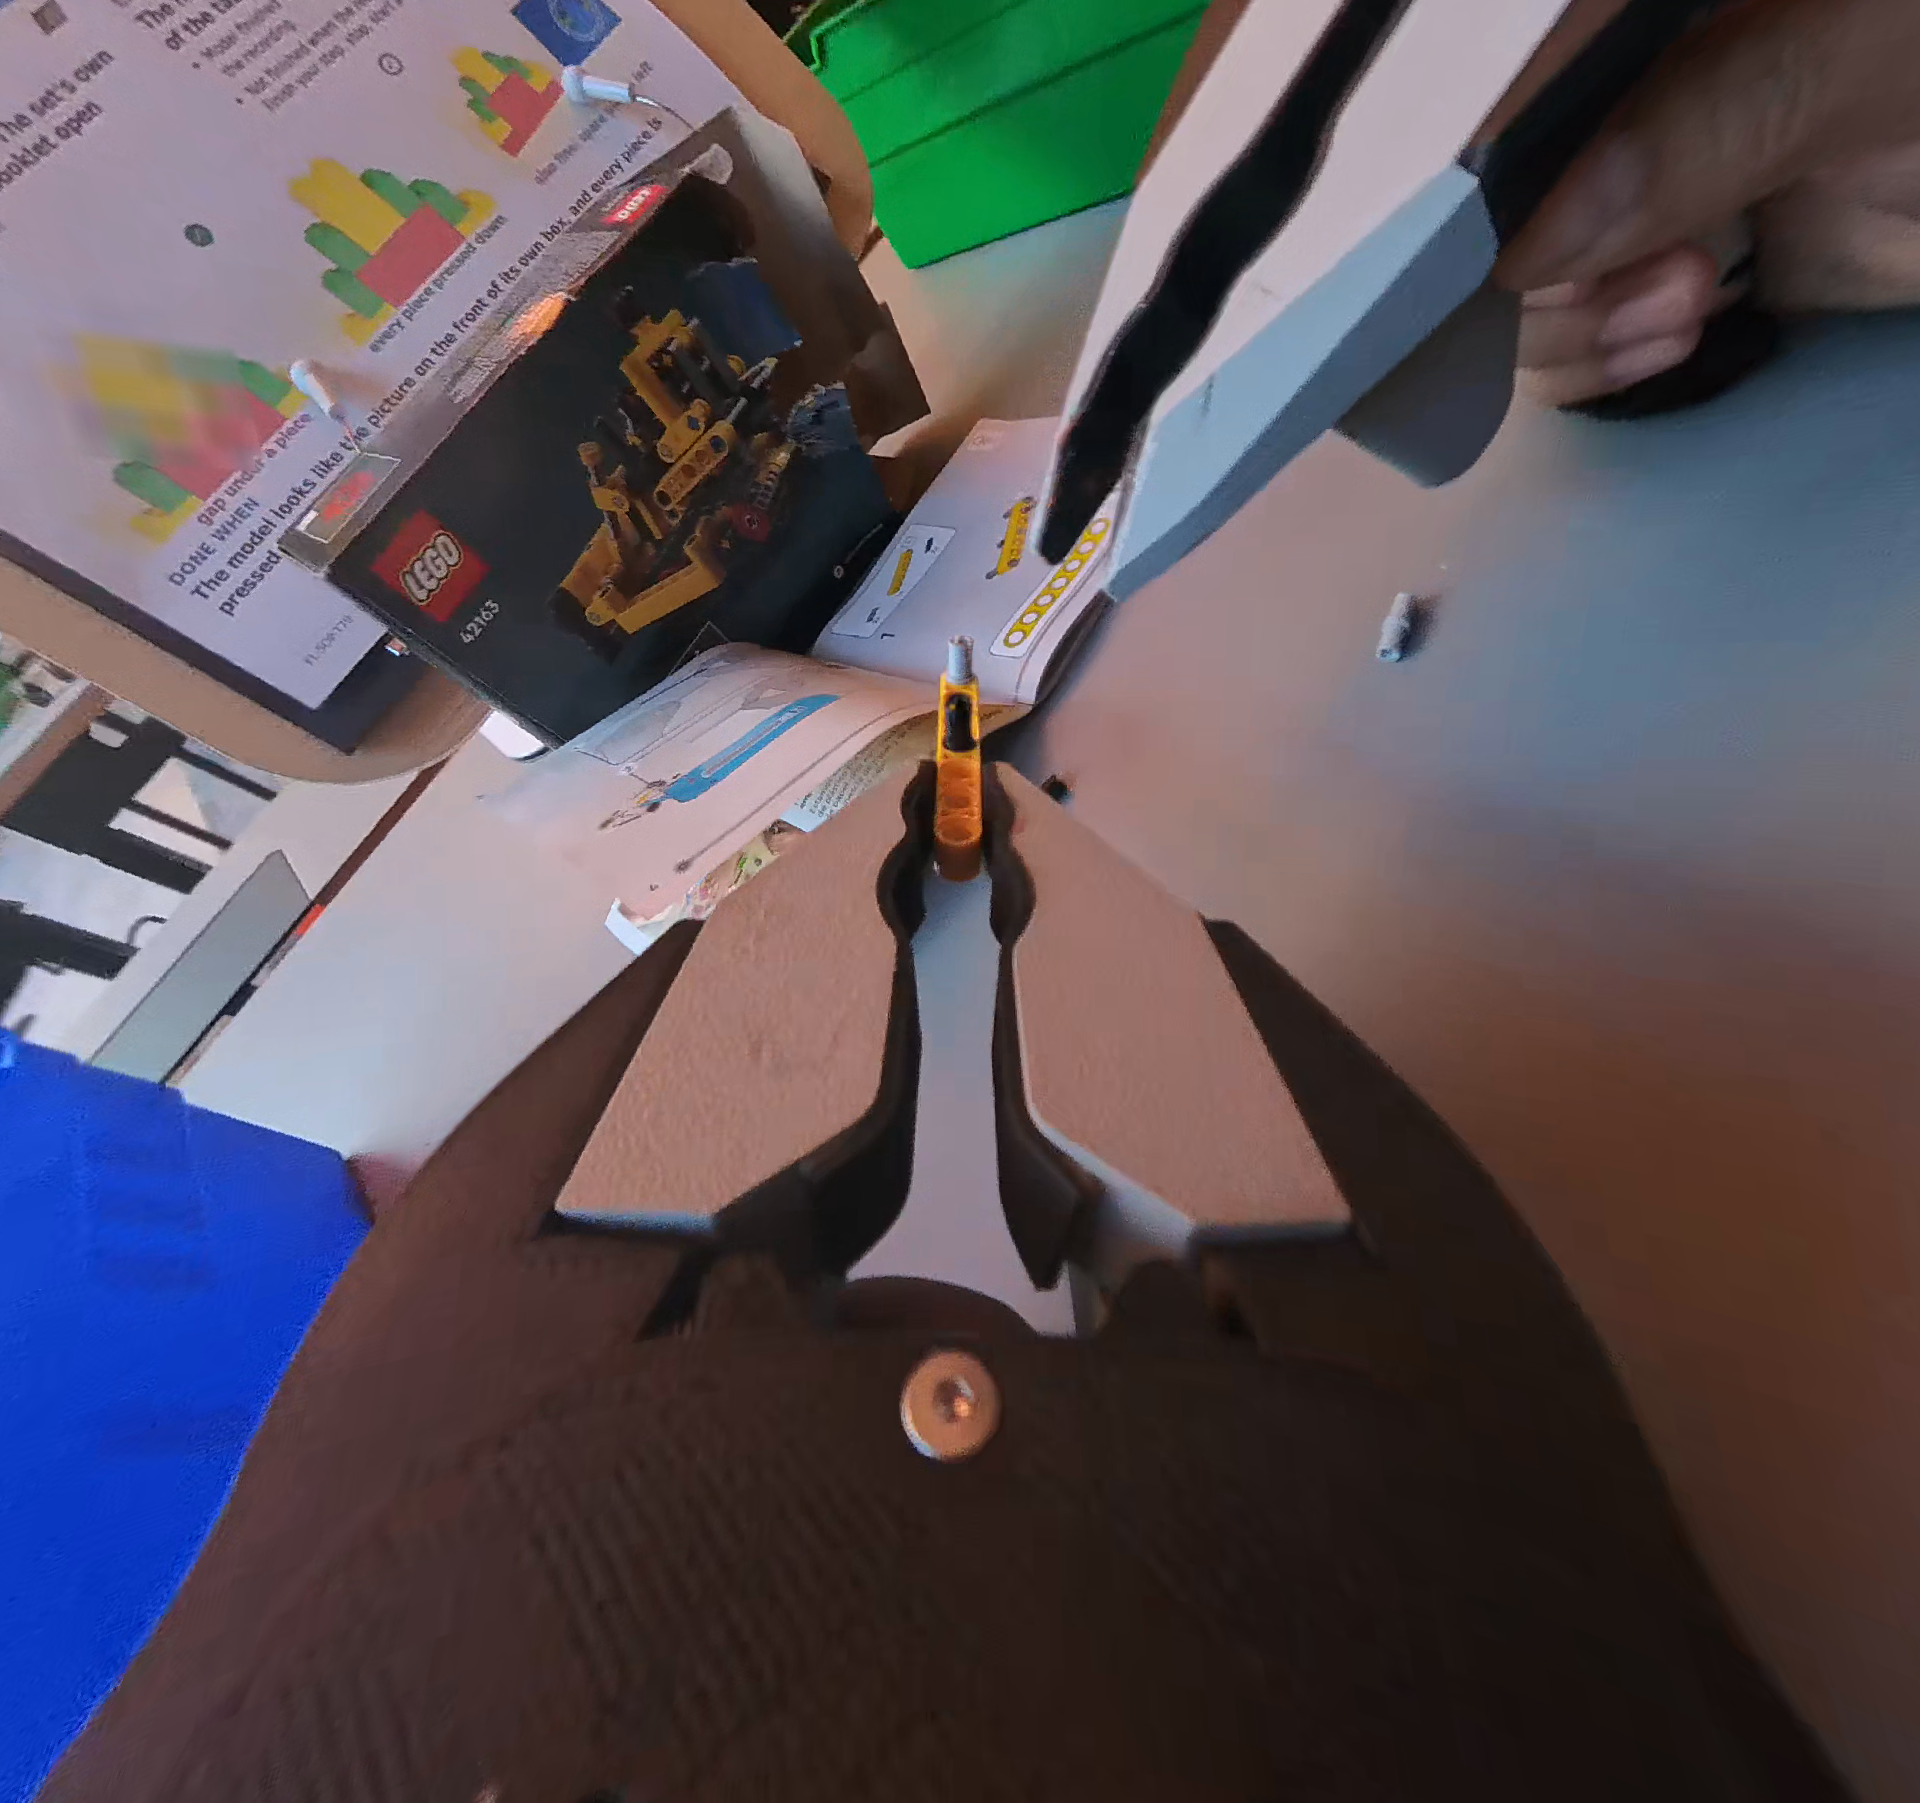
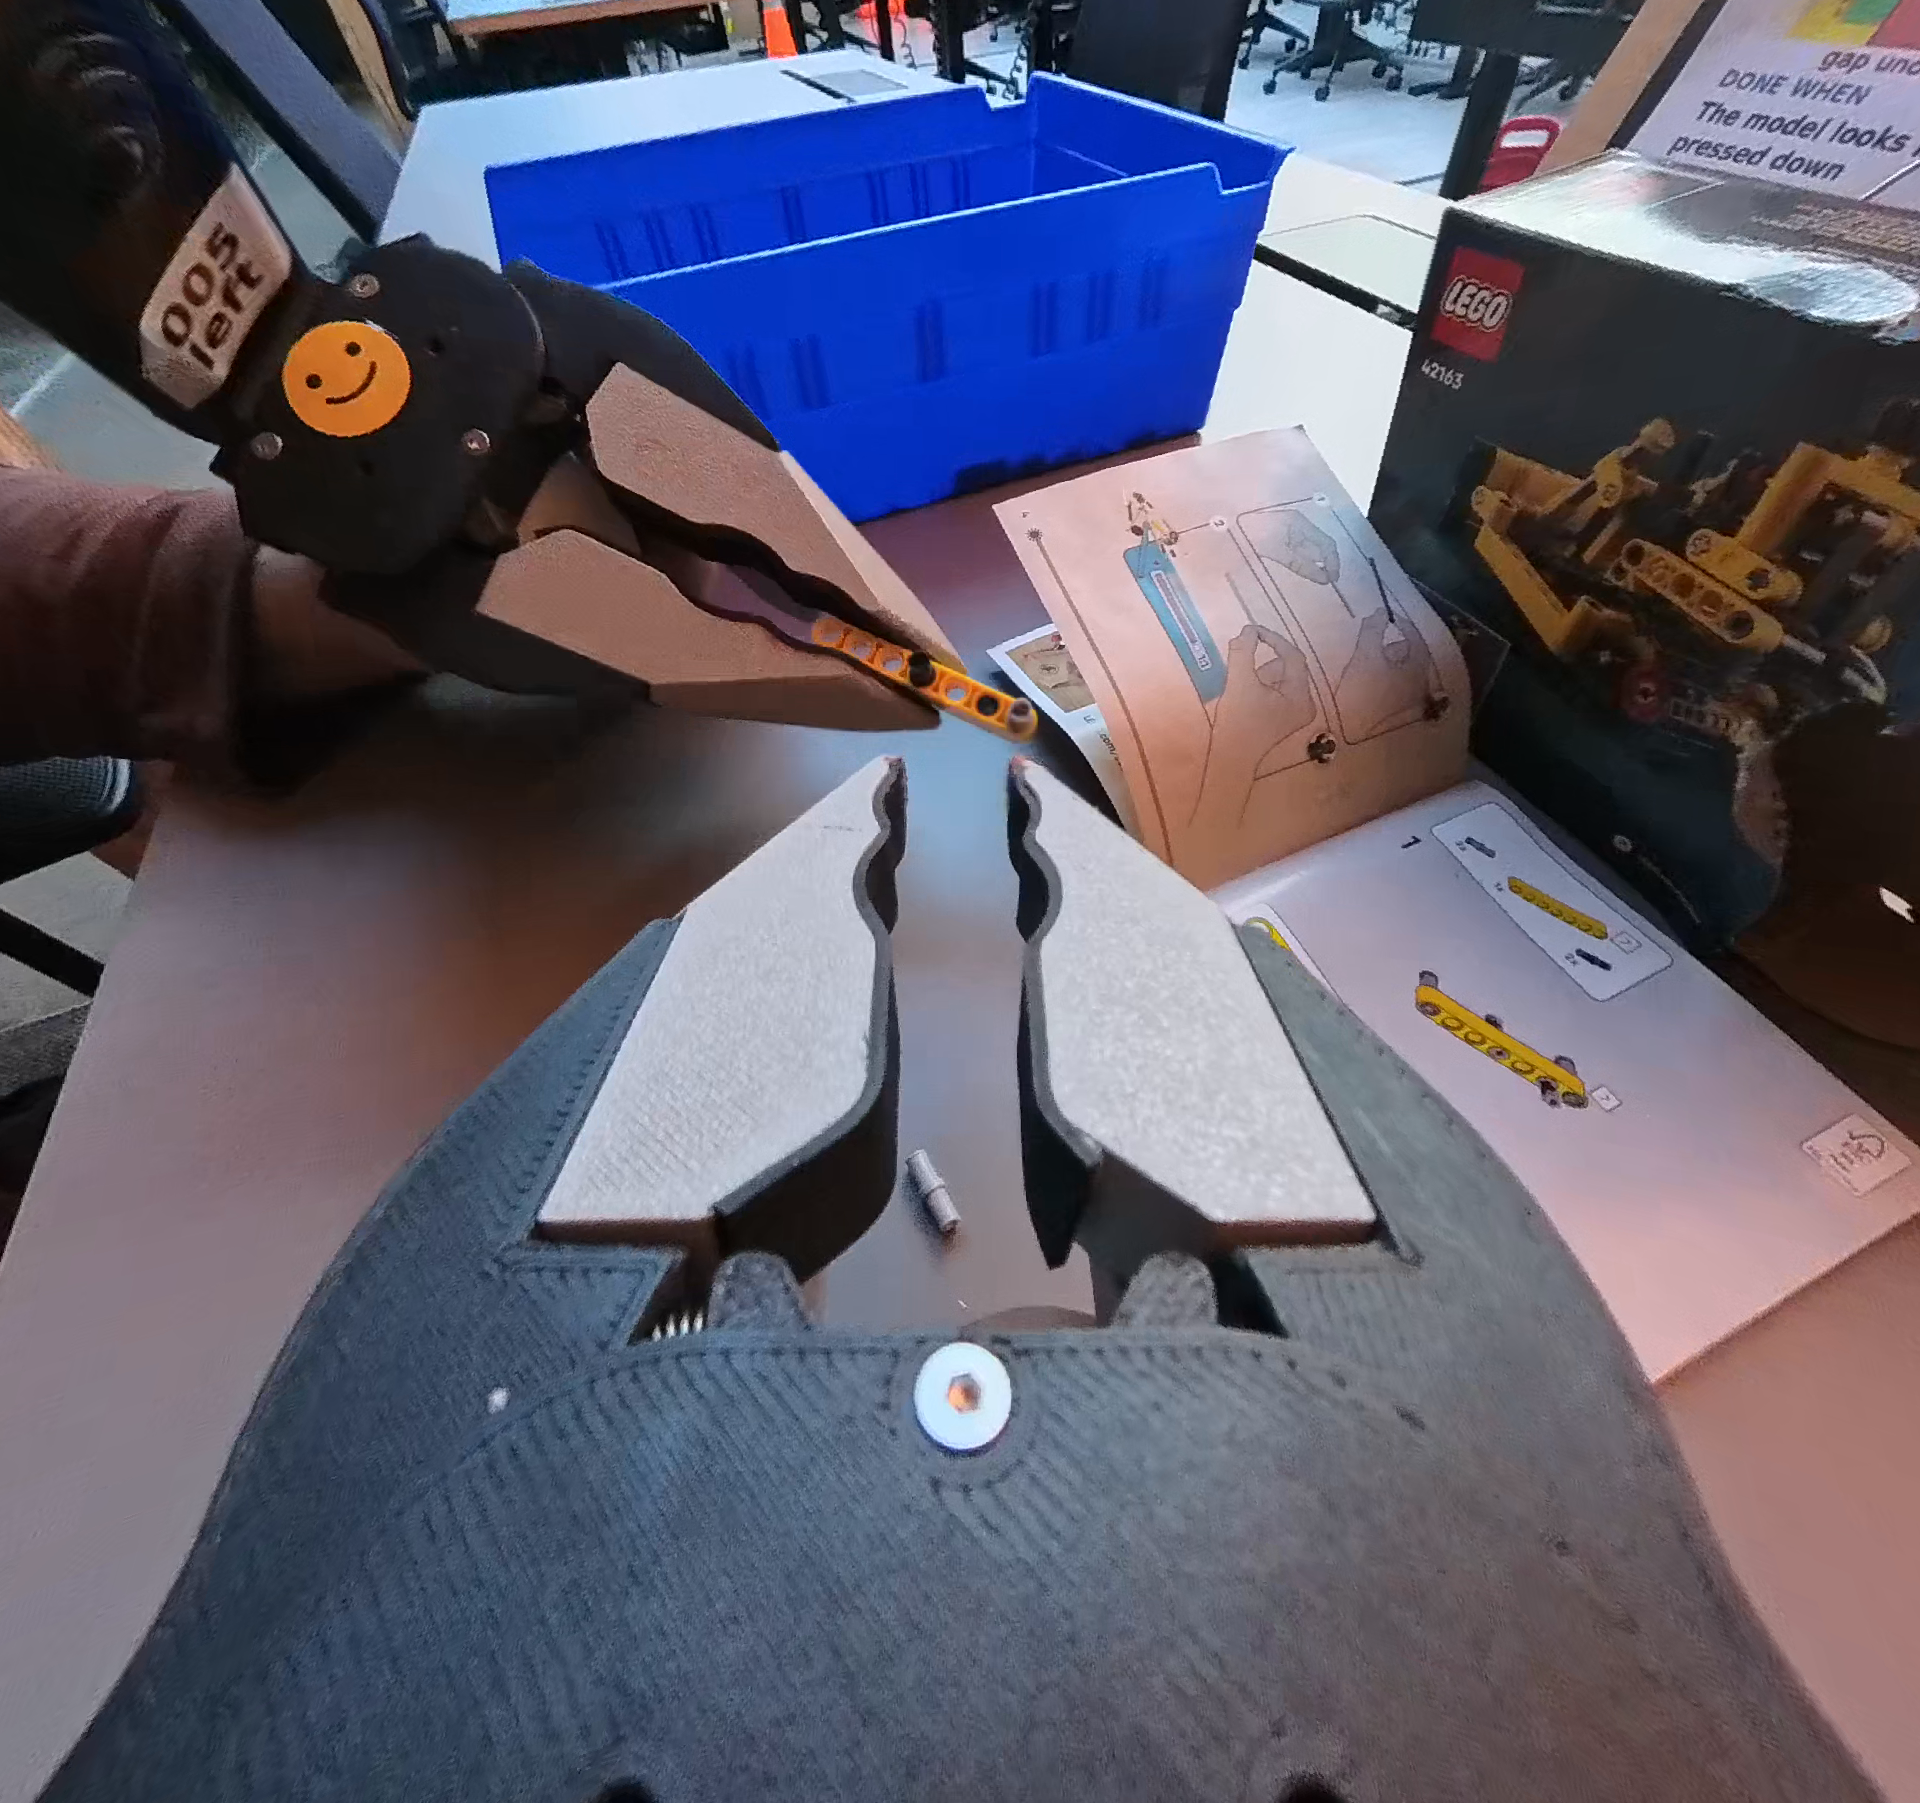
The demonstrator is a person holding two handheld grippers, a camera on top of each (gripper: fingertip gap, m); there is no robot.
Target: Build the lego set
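The table (image 2: 312, 974) is pale and smooth and carries everything here. On it, behind the open instruction booklet (image 2: 1558, 1078), stands the blue bin (image 2: 935, 319), an open-topped crate with ribbed walls. To the right of the booklet, touching its far edge, the dark set box (image 2: 1662, 558) stands upright with a yellow vehicle pictured on its front. Behind the box a printed sheet with coloured brick drawings (image 1: 260, 226) leans on a board. The booklet lies flat and open, its left page curling upward.

The right tool (image 2: 956, 777) hovers over the table just left of the booklet, its jaws apart with nothing between the tips. The left tool (image 1: 961, 818) is farther left of the booklet and above the table, clamped on the yellow beam (image 2: 925, 678), a thin bar with a row of round holes. The beam sticks out past the tips toward the booklet, with a black pin (image 2: 920, 670) seated in a middle hole and a grey pin (image 1: 958, 657) in its free end. A loose grey pin (image 2: 932, 1205) lies on the table left of the booklet, seen between the right tool's fingers near their base.
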